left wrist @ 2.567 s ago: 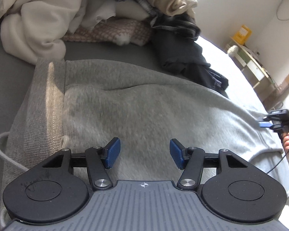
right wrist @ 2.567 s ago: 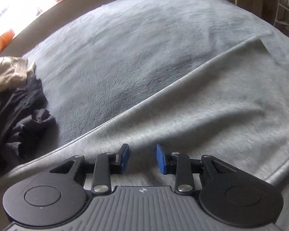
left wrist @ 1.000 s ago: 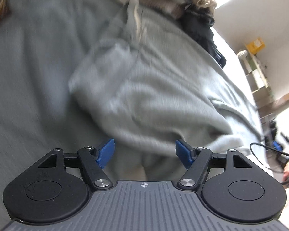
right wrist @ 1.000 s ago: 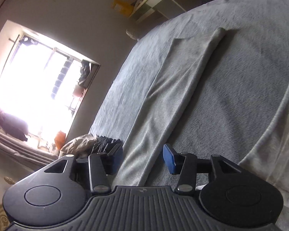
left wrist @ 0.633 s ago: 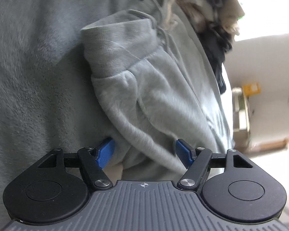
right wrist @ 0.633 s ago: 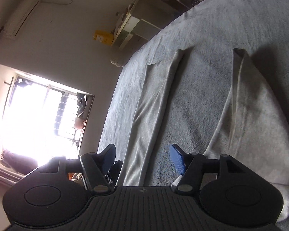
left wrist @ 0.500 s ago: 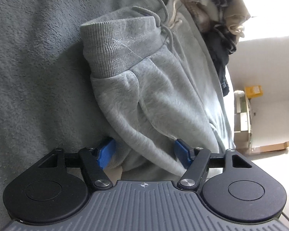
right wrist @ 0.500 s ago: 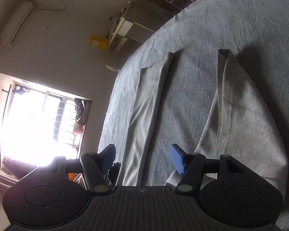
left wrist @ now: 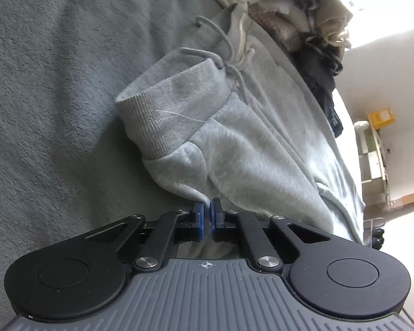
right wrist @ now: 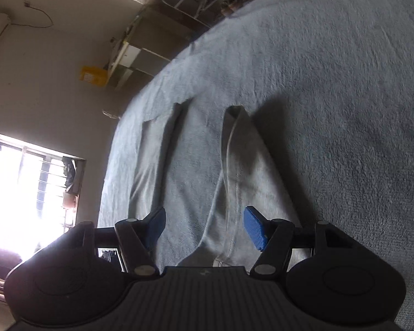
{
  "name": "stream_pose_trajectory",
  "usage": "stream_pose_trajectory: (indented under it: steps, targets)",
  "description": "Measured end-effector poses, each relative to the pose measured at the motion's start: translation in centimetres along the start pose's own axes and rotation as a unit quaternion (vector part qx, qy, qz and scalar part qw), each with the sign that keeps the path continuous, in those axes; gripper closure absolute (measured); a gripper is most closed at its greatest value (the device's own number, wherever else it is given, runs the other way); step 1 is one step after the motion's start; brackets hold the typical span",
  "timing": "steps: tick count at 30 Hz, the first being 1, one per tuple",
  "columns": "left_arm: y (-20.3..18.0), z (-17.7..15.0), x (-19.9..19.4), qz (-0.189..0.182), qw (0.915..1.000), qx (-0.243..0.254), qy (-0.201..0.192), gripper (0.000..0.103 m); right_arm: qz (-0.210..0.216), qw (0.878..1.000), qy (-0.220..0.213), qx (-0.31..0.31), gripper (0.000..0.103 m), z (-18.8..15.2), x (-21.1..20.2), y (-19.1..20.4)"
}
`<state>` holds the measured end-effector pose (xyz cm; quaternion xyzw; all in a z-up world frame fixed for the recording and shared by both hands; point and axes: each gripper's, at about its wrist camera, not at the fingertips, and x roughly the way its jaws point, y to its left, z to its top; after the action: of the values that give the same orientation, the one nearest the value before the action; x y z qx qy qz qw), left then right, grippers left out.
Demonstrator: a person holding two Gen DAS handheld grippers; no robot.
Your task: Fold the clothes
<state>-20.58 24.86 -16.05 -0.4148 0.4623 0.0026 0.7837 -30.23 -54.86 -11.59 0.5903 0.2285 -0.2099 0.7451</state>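
Left gripper (left wrist: 206, 218) has just closed, pinching the grey sweatpants (left wrist: 234, 149) below the waistband ahead, likely to lift them; right gripper (right wrist: 204, 227) gapes empty over a leg.

Blown-out window (right wrist: 19, 193) glare, dim shadows, fisheye warping

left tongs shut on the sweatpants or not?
Shut on them. The left tongs have just closed; their blue pads pinch a fold of the grey sweatpants near the waistband.
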Motion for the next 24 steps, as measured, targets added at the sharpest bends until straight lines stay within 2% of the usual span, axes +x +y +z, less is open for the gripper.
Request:
stream_pose_trajectory:
  steps: [3, 6, 8, 10, 12, 15, 17, 19, 20, 22, 24]
  targets:
    - [-0.1, 0.0, 0.6, 0.006, 0.9999, -0.001, 0.011, 0.098, -0.013, 0.999, 0.031, -0.008, 0.037, -0.2, 2.1, 0.5]
    - [-0.2, 0.1, 1.1, 0.0, 0.9997, -0.006, 0.024, 0.076, -0.028, 0.997, 0.061, -0.044, 0.035, -0.9, 4.0, 2.3]
    - [-0.4, 0.1, 1.4, -0.006, 0.9995, -0.005, 0.029, 0.069, -0.043, 0.995, 0.065, -0.058, 0.032, -1.0, 4.9, 3.1]
    - [-0.7, 0.1, 1.7, -0.005, 0.9995, 0.003, 0.032, 0.062, -0.08, 0.992, 0.05, -0.078, 0.032, -0.9, 5.6, 3.8]
    - [-0.8, 0.2, 2.2, -0.002, 0.9993, 0.009, 0.035, 0.06, -0.113, 0.988, 0.035, -0.102, 0.031, -0.5, 6.4, 4.4]
    - [-0.8, 0.4, 2.5, 0.001, 0.9991, 0.012, 0.04, 0.059, -0.155, 0.977, 0.035, -0.143, 0.03, -0.2, 8.2, 5.5]
    - [-0.7, 0.5, 2.8, -0.001, 0.9991, 0.009, 0.042, 0.059, -0.189, 0.965, 0.045, -0.178, 0.029, -0.6, 9.4, 6.1]
    - [-0.5, 0.5, 2.9, -0.003, 0.9991, 0.004, 0.042, 0.059, -0.205, 0.952, 0.068, -0.218, 0.027, -1.7, 10.6, 6.6]
    - [-0.4, 0.4, 2.9, -0.005, 0.9991, 0.001, 0.042, 0.059, -0.209, 0.941, 0.087, -0.25, 0.026, -2.7, 11.3, 6.9]
    - [-0.3, 0.4, 3.0, -0.006, 0.9991, -0.003, 0.042, 0.059, -0.215, 0.916, 0.123, -0.314, 0.024, -4.8, 12.5, 7.5]
    - [-0.2, 0.4, 3.1, -0.005, 0.9991, -0.005, 0.042, 0.059, -0.231, 0.877, 0.141, -0.398, 0.024, -7.6, 13.3, 7.5]
